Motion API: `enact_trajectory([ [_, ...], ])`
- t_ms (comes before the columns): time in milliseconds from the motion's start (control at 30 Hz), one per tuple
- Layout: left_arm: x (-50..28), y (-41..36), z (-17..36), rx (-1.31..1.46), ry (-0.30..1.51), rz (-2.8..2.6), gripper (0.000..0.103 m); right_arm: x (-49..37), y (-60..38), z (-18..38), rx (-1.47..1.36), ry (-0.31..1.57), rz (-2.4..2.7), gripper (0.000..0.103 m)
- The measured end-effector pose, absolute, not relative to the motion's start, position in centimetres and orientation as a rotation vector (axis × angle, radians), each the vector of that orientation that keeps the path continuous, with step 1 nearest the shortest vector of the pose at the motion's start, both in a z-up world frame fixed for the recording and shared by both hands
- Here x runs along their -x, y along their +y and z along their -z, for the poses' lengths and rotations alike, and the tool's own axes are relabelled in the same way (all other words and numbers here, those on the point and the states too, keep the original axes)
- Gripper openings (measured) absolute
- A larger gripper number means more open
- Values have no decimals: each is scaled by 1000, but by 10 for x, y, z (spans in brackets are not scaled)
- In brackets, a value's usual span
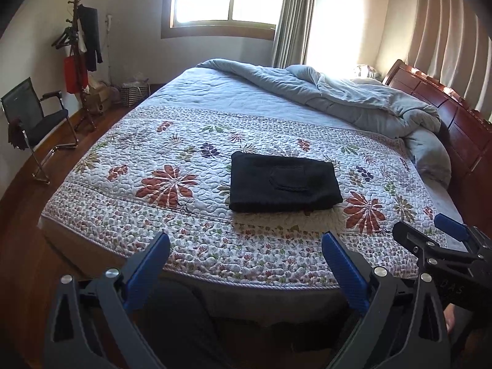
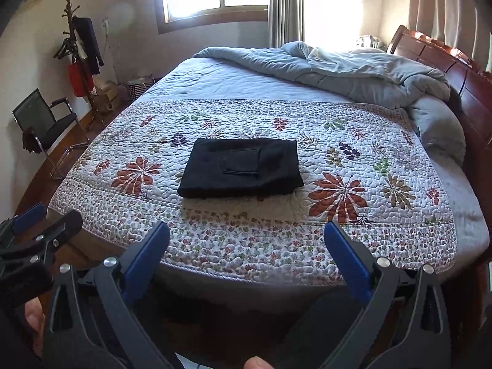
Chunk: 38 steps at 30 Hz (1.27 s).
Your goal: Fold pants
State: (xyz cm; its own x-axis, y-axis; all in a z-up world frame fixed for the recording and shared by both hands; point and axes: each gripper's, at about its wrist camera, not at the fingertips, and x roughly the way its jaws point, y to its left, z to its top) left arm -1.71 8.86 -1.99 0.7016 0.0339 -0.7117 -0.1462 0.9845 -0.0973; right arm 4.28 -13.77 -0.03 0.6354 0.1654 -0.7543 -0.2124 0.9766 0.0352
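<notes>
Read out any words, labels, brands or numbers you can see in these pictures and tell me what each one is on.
"D A S", faint and uncertain: on the right gripper body, left wrist view.
Black folded pants: no legible label.
Floral quilt: pattern only, no words.
Red bag on the coat rack: too small to read.

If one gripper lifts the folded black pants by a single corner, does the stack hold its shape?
Probably not. The folded black fabric pants are soft layered cloth with nothing binding them, so the layers would likely droop and unfold. The bundle looks thick, so probably somewhat heavy for its footprint. Pushed, it would likely drag and bunch on the textured floral quilted bedspread rather than slide.
</notes>
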Motion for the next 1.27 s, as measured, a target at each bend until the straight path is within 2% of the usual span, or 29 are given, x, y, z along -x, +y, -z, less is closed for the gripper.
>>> enact_trajectory([
  [1267,19,89,23,153,804,-104,99,-43,-143,6,60,847,-205,100],
])
